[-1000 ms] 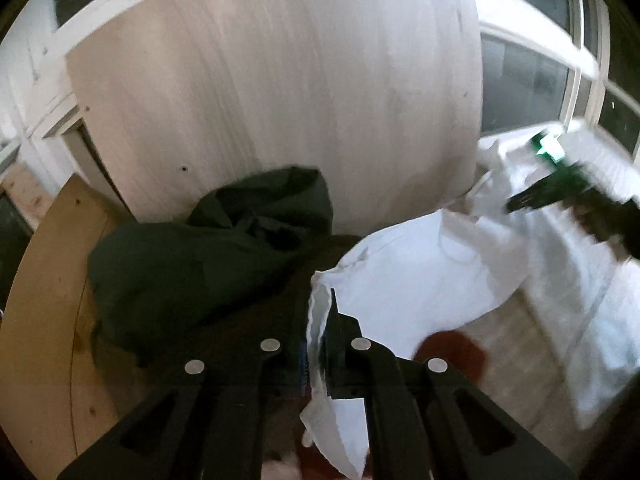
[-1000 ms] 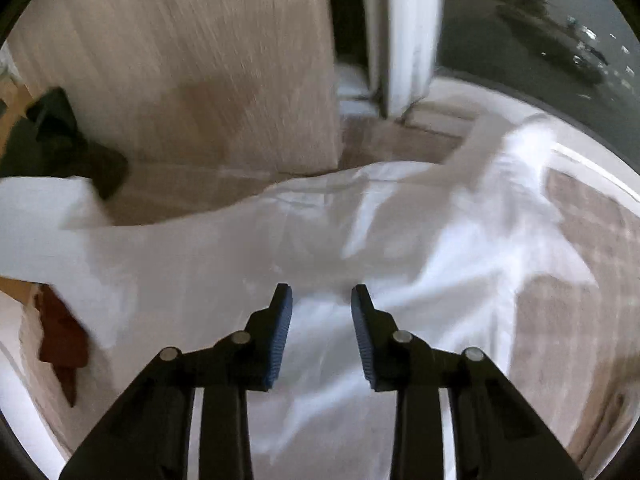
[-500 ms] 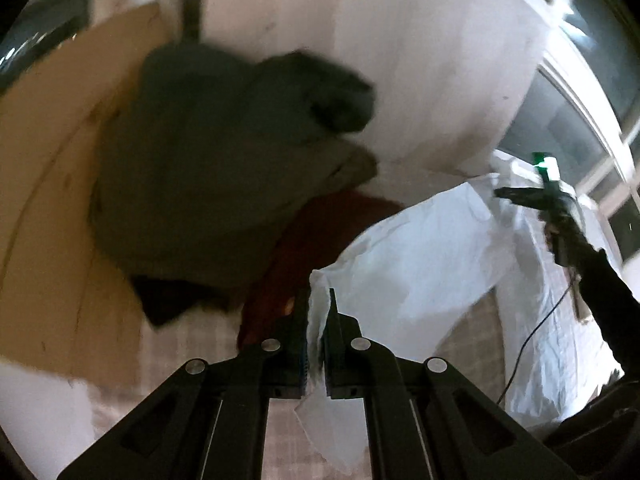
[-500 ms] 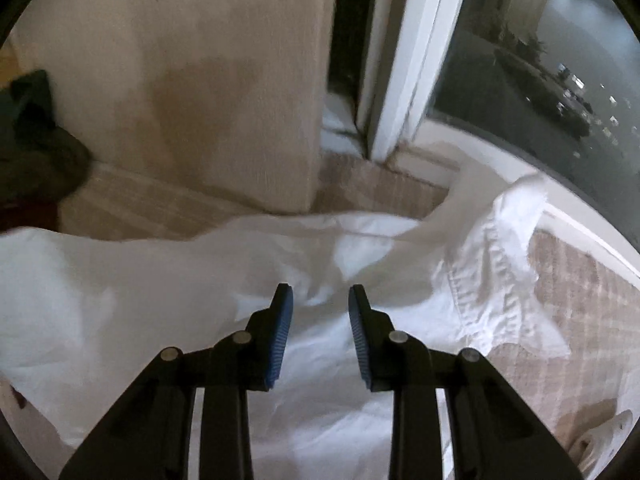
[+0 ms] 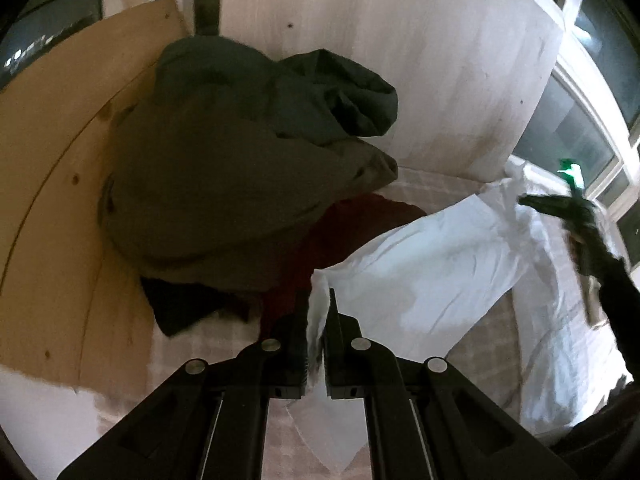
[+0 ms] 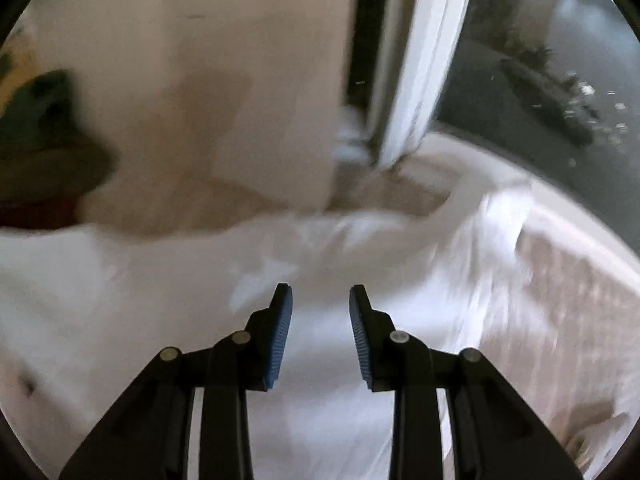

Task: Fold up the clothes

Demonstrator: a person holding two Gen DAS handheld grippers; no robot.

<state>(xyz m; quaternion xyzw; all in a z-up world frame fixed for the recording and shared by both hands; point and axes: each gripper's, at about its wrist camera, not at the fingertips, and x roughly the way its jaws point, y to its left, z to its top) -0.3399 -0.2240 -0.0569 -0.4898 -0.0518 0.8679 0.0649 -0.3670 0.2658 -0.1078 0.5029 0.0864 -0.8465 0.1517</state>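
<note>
Left wrist: left gripper point(image 5: 318, 320) fingers pinch white shirt point(image 5: 432, 264) edge. Right gripper point(image 6: 320, 312) fingers apart above shirt.

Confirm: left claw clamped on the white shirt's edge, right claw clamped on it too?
Not quite. The left claw is clamped on the white shirt, but the right claw is open above the cloth, gripping nothing, as the right wrist view shows.

A checked bedcover point(image 5: 432, 184) is seen under a heap of dark green clothes point(image 5: 240, 168), a dark red garment point(image 5: 360, 220) and a white shirt point(image 6: 328, 360) spread across it, partly lifted
</note>
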